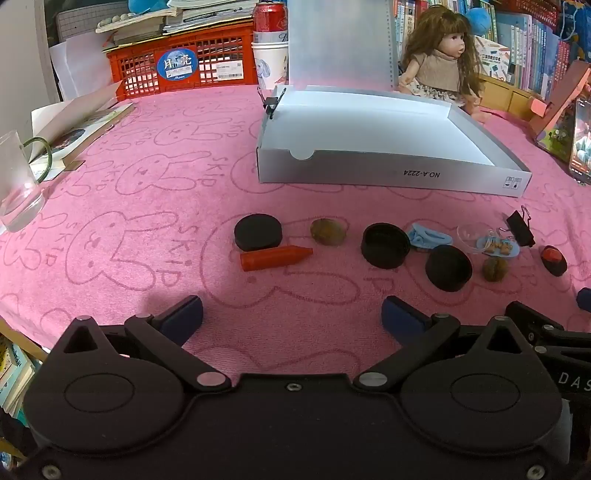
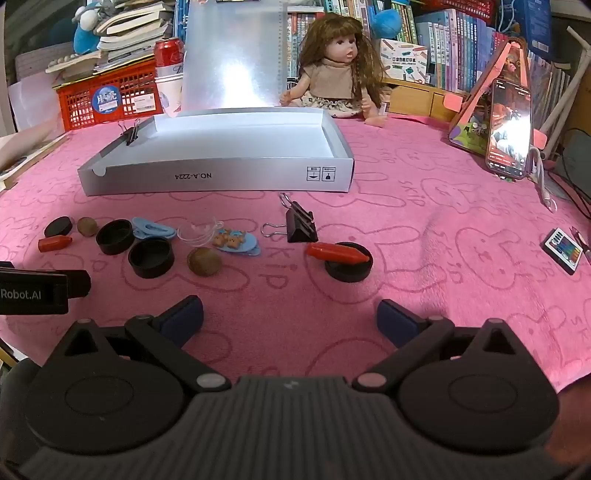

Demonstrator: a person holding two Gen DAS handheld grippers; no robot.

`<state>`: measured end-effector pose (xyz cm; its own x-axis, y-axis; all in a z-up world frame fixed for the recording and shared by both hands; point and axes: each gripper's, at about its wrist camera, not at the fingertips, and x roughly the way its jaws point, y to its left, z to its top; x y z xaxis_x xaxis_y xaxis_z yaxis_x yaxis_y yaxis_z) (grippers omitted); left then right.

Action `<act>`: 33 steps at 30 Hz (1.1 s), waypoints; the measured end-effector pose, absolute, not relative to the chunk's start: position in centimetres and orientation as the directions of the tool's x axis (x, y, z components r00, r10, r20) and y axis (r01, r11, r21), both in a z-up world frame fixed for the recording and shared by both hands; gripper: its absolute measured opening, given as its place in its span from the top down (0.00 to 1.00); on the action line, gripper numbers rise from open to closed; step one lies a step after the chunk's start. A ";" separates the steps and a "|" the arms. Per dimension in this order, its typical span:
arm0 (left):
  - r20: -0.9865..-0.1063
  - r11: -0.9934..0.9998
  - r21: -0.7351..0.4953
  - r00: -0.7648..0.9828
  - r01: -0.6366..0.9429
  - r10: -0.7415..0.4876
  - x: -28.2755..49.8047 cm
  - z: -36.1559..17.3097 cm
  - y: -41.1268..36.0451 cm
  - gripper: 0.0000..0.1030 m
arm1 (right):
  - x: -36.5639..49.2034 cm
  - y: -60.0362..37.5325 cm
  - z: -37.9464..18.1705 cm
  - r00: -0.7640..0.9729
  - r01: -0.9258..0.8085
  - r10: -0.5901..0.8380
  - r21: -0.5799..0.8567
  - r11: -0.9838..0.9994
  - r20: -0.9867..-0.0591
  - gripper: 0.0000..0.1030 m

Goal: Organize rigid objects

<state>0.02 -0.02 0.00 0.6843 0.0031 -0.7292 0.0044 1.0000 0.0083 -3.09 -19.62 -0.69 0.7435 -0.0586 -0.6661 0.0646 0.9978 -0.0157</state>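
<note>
Small objects lie in a row on the pink cloth: a black puck (image 1: pixel 258 232), a red crayon (image 1: pixel 275 257), a walnut (image 1: pixel 327 231), two black caps (image 1: pixel 386 245) (image 1: pixel 448 267), a second walnut (image 1: pixel 495 269), blue clips (image 1: pixel 428 237), a clear dish (image 2: pixel 197 230) and a black binder clip (image 2: pixel 301 223). Another red crayon (image 2: pixel 338 253) rests across a black cap (image 2: pixel 347 267). Behind them stands an open grey box (image 1: pixel 391 173) (image 2: pixel 218 177) with its lid raised. My left gripper (image 1: pixel 291 319) and right gripper (image 2: pixel 290 319) both hang open over bare cloth, short of the row.
A doll (image 2: pixel 338 70) sits behind the box. A red crate (image 1: pixel 184 64) with books, a can (image 1: pixel 269 16) and a paper cup stand at the back left. A glass (image 1: pixel 18 184) is at the left edge; a phone (image 2: pixel 509 129) and a remote (image 2: pixel 563 250) lie at the right.
</note>
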 end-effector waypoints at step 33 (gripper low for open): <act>-0.730 1.000 0.006 0.683 0.004 0.002 0.0 0.1 -0.1 0.00 | -3.2 -19.4 -0.7 0.745 0.065 -0.061 -0.018 0.998 -0.665 0.00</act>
<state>0.02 -0.09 0.11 0.6834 0.0017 -0.7301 0.0041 1.0000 0.0061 -3.18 -19.44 -0.73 0.7448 -0.0611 -0.6645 0.0654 0.9977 -0.0184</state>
